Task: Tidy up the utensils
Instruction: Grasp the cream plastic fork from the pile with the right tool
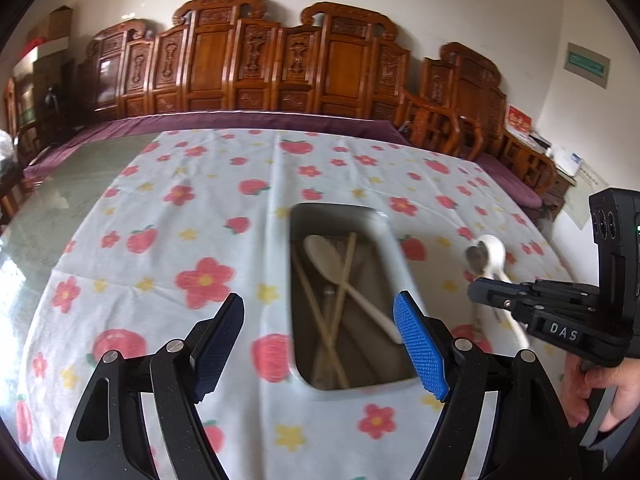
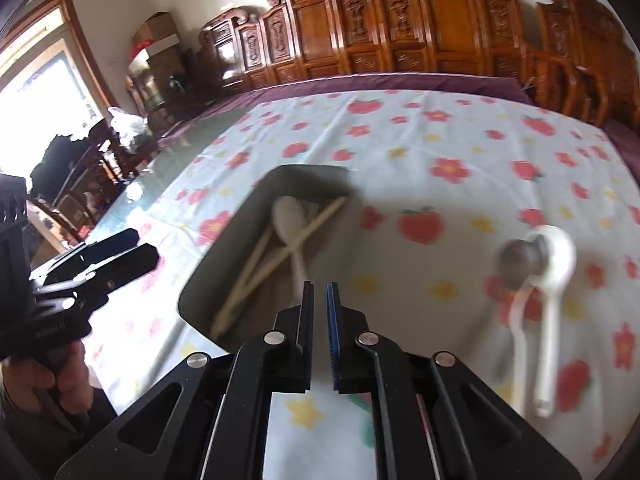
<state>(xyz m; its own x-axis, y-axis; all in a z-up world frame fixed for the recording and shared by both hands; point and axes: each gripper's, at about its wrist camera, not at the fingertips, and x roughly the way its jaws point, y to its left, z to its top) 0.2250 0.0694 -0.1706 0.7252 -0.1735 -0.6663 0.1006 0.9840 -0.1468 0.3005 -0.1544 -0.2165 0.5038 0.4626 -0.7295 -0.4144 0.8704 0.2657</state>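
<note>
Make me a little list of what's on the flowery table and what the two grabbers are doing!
surface: flowery tablecloth
tray: grey, rectangular, on the cloth
in tray: a pale spoon and chopsticks, crossed over each other
outside tray: a white spoon and a metal spoon, lying together on the cloth, blurred
left gripper: open, empty, above the tray's near end
right gripper: shut, nothing between its fingers
left to sort: the two spoons outside
</note>
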